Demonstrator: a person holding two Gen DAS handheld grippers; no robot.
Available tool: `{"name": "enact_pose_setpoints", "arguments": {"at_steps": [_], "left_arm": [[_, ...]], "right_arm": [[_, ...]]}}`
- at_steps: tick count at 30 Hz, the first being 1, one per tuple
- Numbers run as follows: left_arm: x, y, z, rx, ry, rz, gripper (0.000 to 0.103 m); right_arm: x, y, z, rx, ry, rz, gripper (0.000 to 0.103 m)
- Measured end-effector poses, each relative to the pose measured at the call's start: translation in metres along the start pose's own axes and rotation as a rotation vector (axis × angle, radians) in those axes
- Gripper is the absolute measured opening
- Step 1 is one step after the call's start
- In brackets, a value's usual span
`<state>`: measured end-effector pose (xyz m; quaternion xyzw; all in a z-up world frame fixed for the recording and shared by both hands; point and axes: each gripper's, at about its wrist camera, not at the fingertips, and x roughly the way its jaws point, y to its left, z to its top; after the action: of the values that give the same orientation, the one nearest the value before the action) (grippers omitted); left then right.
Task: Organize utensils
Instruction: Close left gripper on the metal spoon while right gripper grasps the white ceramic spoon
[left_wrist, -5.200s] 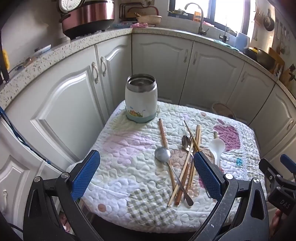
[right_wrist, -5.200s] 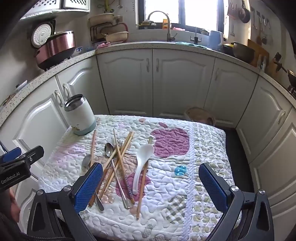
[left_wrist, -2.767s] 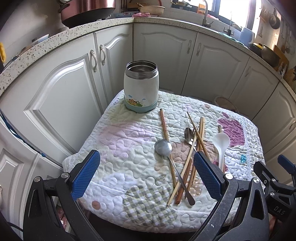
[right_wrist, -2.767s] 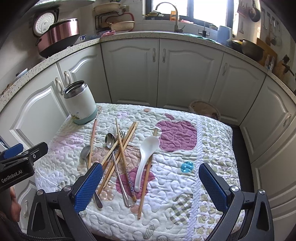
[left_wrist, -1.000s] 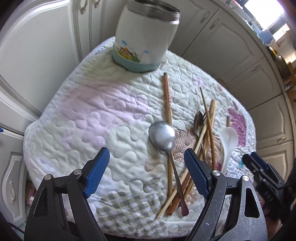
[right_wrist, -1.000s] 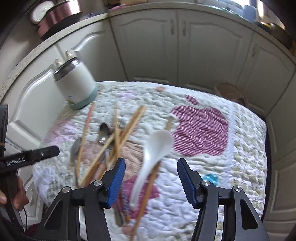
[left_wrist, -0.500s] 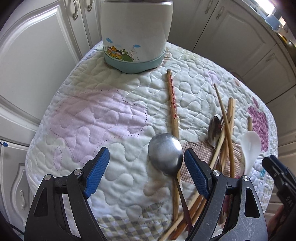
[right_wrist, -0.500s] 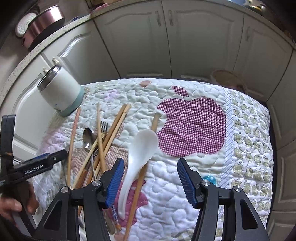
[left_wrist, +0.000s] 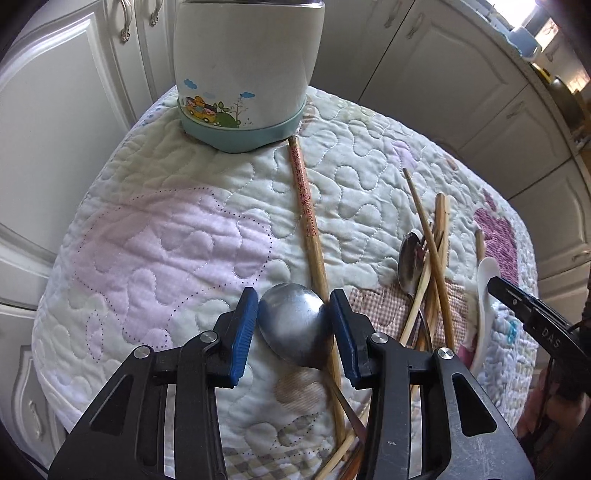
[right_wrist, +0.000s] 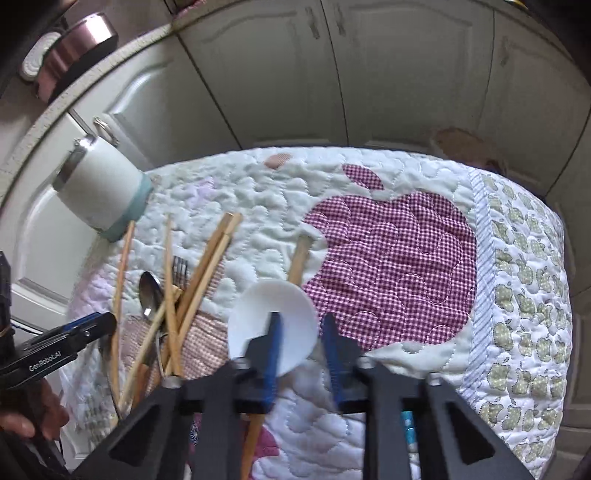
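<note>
On the quilted pad, the white jar stands upright at the far left corner, and everything else lies to its right or nearer the camera. A patterned chopstick starts just at the jar's teal base and runs toward the near edge. Where it passes the big metal spoon, the left gripper straddles the spoon's bowl — its blue pads have just been drawing in and now sit against either side of the bowl, pinching it as far as the left wrist view shows. The spoon still lies on the pad.

Further right of the jar is the loose heap: a smaller metal spoon, a fork and several plain chopsticks crossed over one another. Beyond the heap lies the white ceramic spoon, its bowl on a wooden chopstick beside the red gingham apple patch.

The right gripper is at that ceramic spoon — its fingers have just been closing and stand narrowly apart, the left pad over the bowl and the right pad just off its rim. The picture is blurred; whether they actually press on the spoon I cannot tell.
</note>
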<state>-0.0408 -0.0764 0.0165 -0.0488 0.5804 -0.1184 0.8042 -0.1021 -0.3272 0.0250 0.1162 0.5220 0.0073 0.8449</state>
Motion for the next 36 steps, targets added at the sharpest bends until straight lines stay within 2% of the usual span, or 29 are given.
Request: {"name": "enact_pose_setpoints", "arguments": {"at_steps": [6,12,14,16,17,18,20,21,22,24,25,29,35,36], "left_arm": [[-0.021,0.018,-0.016,-0.021,-0.006,-0.053,0.039],[-0.047,0.020,-0.023,-0.020,-0.033,-0.085,0.039],[-0.058,0.016,-0.022,-0.012,-0.052,-0.088,0.039],[-0.070,0.014,-0.023,-0.004,-0.067,-0.097,0.038],[-0.075,0.013,-0.022,0.000,-0.072,-0.101,0.038],[-0.080,0.012,-0.022,0.004,-0.076,-0.105,0.037],[-0.085,0.007,-0.021,0.011,-0.081,-0.115,0.037],[-0.088,0.005,-0.021,0.015,-0.085,-0.119,0.036],[-0.090,0.002,-0.020,0.017,-0.089,-0.122,0.036],[-0.098,0.000,-0.020,0.027,-0.099,-0.130,0.036],[-0.101,-0.003,-0.021,0.032,-0.101,-0.131,0.035],[-0.110,-0.008,-0.021,0.049,-0.104,-0.146,0.034],[-0.127,-0.013,-0.019,0.056,-0.124,-0.190,0.032],[-0.131,-0.014,-0.018,0.060,-0.131,-0.196,0.016]], "right_arm": [[-0.023,0.003,-0.005,-0.018,-0.048,0.017,0.004],[-0.039,0.007,-0.008,-0.041,-0.074,0.016,0.003],[-0.038,0.002,-0.005,-0.016,-0.080,-0.001,0.003],[-0.033,-0.005,-0.002,0.015,-0.060,0.025,0.005],[-0.029,-0.007,0.000,0.029,-0.042,0.044,0.015],[-0.027,-0.008,0.001,0.034,-0.036,0.051,0.036],[-0.021,-0.006,0.002,0.013,-0.043,0.043,0.050],[-0.017,-0.004,0.002,-0.004,-0.031,0.033,0.050],[-0.010,-0.002,0.003,-0.017,-0.008,0.018,0.046],[0.000,-0.004,0.004,-0.006,0.014,0.035,0.016],[0.004,-0.005,0.004,0.000,0.019,0.051,0.012],[-0.013,-0.005,0.002,0.002,-0.036,0.066,0.004],[-0.054,0.007,0.003,-0.054,-0.096,0.076,0.002],[-0.057,0.009,0.003,-0.054,-0.102,0.078,0.002]]}}
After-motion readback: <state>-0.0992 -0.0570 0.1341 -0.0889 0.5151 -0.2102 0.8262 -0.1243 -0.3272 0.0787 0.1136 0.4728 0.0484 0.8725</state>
